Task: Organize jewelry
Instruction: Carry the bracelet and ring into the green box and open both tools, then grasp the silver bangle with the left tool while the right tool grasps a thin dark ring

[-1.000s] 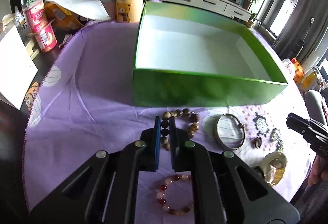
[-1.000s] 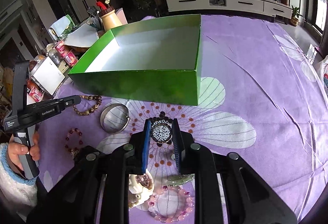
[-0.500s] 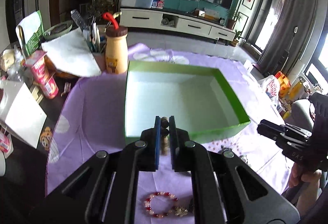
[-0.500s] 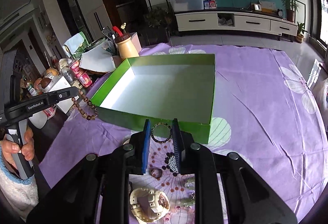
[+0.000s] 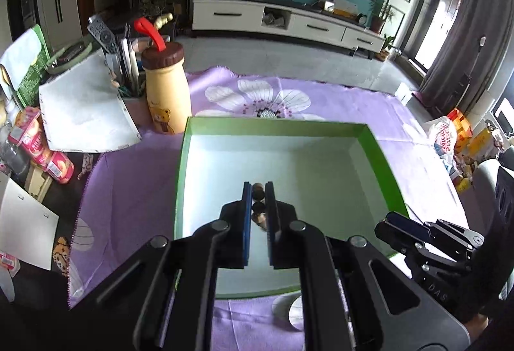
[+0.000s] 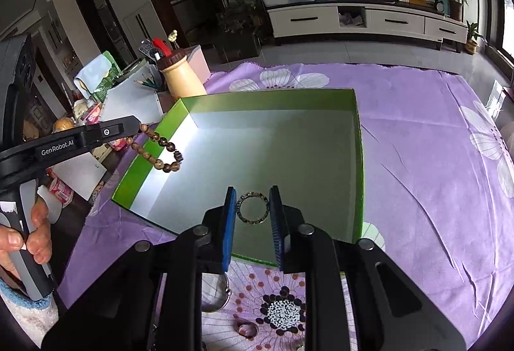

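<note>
A green box with a white inside (image 5: pixel 379 152) (image 6: pixel 359 139) stands open on the purple cloth. My left gripper (image 5: pixel 258 190) is shut on a brown wooden bead bracelet (image 5: pixel 258 207) and holds it above the box's near left part. In the right wrist view the bracelet (image 6: pixel 160 152) hangs from the left gripper (image 6: pixel 136 129) over the box's left wall. My right gripper (image 6: pixel 252 206) is shut on a small dark beaded ring bracelet (image 6: pixel 252 207) above the box's near part. The right gripper also shows in the left wrist view (image 5: pixel 398 225).
A yellow bear bottle (image 5: pixel 165 91) and a pen holder stand behind the box at the left. A silver bangle (image 6: pixel 221 296), a ring (image 6: pixel 247 330) and a round black-and-white piece (image 6: pixel 284 314) lie on the cloth before the box. Snack cups and papers (image 5: pixel 48 155) sit at the far left.
Both grippers have lifted their bracelets off the cloth and carried them forward over the open box. The jewelry left on the cloth has dropped out of the left wrist view.
</note>
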{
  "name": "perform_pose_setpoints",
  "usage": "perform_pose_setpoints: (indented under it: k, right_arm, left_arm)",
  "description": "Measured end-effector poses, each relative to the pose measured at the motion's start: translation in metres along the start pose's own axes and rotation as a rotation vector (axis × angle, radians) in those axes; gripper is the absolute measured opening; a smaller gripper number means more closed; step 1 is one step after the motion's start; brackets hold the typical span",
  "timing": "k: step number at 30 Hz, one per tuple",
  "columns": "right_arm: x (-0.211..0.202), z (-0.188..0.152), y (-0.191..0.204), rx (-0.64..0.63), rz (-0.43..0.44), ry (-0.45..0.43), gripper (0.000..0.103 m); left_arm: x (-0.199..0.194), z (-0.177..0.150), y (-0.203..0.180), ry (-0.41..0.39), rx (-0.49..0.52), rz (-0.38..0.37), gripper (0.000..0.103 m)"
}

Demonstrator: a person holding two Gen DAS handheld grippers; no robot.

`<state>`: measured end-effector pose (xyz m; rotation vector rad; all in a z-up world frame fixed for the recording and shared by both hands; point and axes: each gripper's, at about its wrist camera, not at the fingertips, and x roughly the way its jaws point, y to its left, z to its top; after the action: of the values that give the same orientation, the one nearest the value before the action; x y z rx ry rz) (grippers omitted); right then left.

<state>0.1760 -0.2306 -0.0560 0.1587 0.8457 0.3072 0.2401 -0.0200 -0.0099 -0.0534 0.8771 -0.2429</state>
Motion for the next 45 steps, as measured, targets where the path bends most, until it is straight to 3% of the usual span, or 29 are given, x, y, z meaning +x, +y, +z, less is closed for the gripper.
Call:
perform_pose_setpoints:
  k: [2, 4, 6, 8, 11, 15, 16, 23, 32, 40, 45]
  right_arm:
    - [0.008, -0.002, 0.000, 0.004, -0.012, 0.017, 0.024]
    - [0.010, -0.006, 0.000, 0.004, -0.015, 0.021, 0.030]
    - [0.009, -0.009, -0.003, 0.009, -0.009, 0.022, 0.032]
    - [0.003, -0.014, -0.005, 0.016, -0.003, 0.018, 0.033]
    - [-0.008, -0.022, -0.009, 0.015, 0.009, 0.006, 0.034]
    - [-0.025, -0.038, -0.010, -0.022, 0.034, -0.005, 0.040]
    - [-0.031, -0.043, -0.010, -0.036, 0.043, 0.001, 0.044]
    - [-0.048, -0.076, -0.007, -0.111, 0.024, 0.075, 0.044]
    - [-0.032, -0.099, -0.002, -0.156, -0.004, 0.184, 0.044]
    - [-0.005, -0.099, 0.019, -0.211, 0.015, 0.280, 0.044]
    - [0.009, -0.099, 0.031, -0.260, -0.034, 0.343, 0.038]
  left_arm:
    - [0.012, -0.001, 0.000, 0.026, -0.007, 0.010, 0.009]
    - [0.020, -0.006, 0.001, 0.042, -0.012, 0.015, 0.018]
    - [0.022, -0.010, 0.001, 0.043, -0.007, 0.019, 0.039]
    - [0.020, -0.016, 0.001, 0.040, -0.001, 0.023, 0.049]
    - [0.013, -0.026, 0.003, 0.037, 0.006, 0.026, 0.054]
    - [-0.006, -0.048, 0.006, 0.018, -0.001, 0.000, 0.069]
    - [-0.011, -0.054, 0.007, 0.015, -0.006, -0.016, 0.069]
    - [-0.033, -0.094, 0.012, 0.032, -0.021, -0.060, 0.071]
    - [-0.012, -0.133, 0.007, 0.155, -0.015, -0.054, 0.071]
    - [0.014, -0.144, -0.005, 0.221, 0.019, -0.029, 0.071]
    - [0.029, -0.140, -0.015, 0.234, 0.050, -0.020, 0.069]
